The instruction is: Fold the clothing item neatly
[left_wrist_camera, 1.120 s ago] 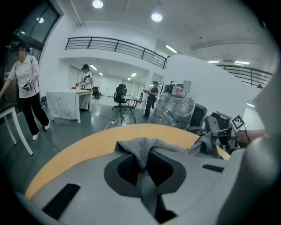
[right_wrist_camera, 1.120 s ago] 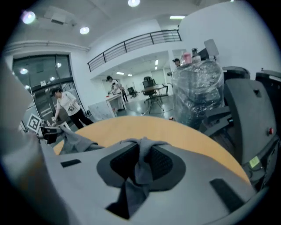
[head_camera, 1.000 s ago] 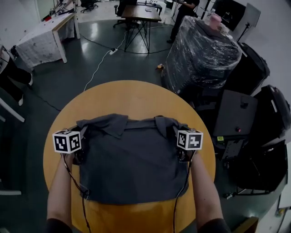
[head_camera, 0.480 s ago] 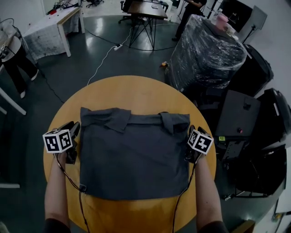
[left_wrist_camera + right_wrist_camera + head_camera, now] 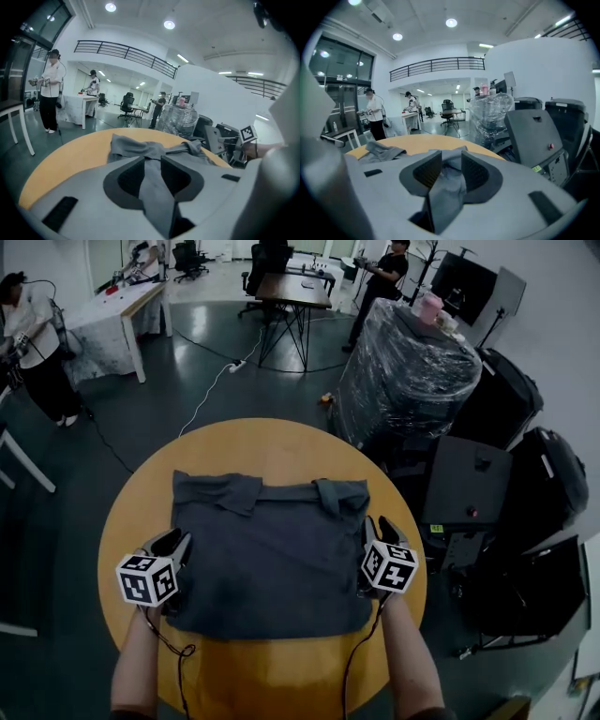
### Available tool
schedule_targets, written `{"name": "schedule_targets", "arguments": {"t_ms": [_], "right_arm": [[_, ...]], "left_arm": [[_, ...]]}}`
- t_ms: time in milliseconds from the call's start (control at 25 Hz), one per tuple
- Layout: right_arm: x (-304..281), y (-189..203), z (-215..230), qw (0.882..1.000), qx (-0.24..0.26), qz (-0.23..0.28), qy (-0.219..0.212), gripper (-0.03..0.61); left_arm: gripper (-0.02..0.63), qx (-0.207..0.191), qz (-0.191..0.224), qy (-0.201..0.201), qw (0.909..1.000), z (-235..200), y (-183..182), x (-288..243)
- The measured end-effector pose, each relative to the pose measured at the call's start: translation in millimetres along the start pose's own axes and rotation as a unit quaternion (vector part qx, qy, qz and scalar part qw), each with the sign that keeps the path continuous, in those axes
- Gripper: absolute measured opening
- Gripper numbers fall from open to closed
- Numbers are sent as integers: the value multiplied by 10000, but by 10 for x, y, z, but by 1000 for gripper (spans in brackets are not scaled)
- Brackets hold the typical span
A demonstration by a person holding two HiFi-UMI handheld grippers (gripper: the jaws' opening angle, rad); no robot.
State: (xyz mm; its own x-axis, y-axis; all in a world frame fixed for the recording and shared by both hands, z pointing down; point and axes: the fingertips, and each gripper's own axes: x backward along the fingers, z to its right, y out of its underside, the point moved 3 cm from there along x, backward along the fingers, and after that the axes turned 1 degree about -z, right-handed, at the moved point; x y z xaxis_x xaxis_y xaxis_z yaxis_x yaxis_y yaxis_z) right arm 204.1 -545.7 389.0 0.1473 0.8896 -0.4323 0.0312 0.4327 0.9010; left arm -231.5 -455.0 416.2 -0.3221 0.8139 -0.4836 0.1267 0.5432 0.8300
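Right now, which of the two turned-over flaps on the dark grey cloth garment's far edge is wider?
The left flap, by the far left corner; the right flap is narrower.

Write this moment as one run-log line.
shirt: flat on table | left gripper: open, just opened, shirt edge between jaws | right gripper: open, just narrowing, shirt edge between jaws

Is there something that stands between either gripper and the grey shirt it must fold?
Nothing visible does. The left gripper and the right gripper sit at the side edges of the shirt, jaws apart with grey cloth in each gap. The left jaws have just been opening, the right ones closing slightly.
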Motion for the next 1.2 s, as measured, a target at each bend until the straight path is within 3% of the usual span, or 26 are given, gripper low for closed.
{"name": "schedule_targets", "arguments": {"t_ms": [120, 320, 400, 520, 680, 840, 1200], "right_arm": [[325, -64, -288, 9992, 175, 299, -201, 84], [929, -36, -731, 9967, 201, 670, -402, 6], [1172, -19, -877, 9954, 41, 817, -493, -8], [1468, 21, -1096, 9912, -131, 999, -860, -9], [1897, 54, -1336, 9815, -133, 1339, -1360, -9], [2405, 111, -1381, 9718, -147, 1661, -1667, -9], [3541, 513, -870, 9682, -272, 1958, -1536, -11]], "left_arm": [[112, -171, 398, 507, 9978, 499, 4, 171], [110, -739, 1129, 1130, 9844, 1265, -46, 490], [97, -909, 1363, 1151, 9797, 1457, -87, 634], [13, -1042, 1673, 1074, 9745, 1665, -101, 839], [9, -1304, 1796, 1023, 9697, 2018, 76, 1133], [9, -1250, 1971, 895, 9683, 2367, 271, 1483], [9, -1262, 2211, 811, 9636, 3314, 814, 2233]]}}
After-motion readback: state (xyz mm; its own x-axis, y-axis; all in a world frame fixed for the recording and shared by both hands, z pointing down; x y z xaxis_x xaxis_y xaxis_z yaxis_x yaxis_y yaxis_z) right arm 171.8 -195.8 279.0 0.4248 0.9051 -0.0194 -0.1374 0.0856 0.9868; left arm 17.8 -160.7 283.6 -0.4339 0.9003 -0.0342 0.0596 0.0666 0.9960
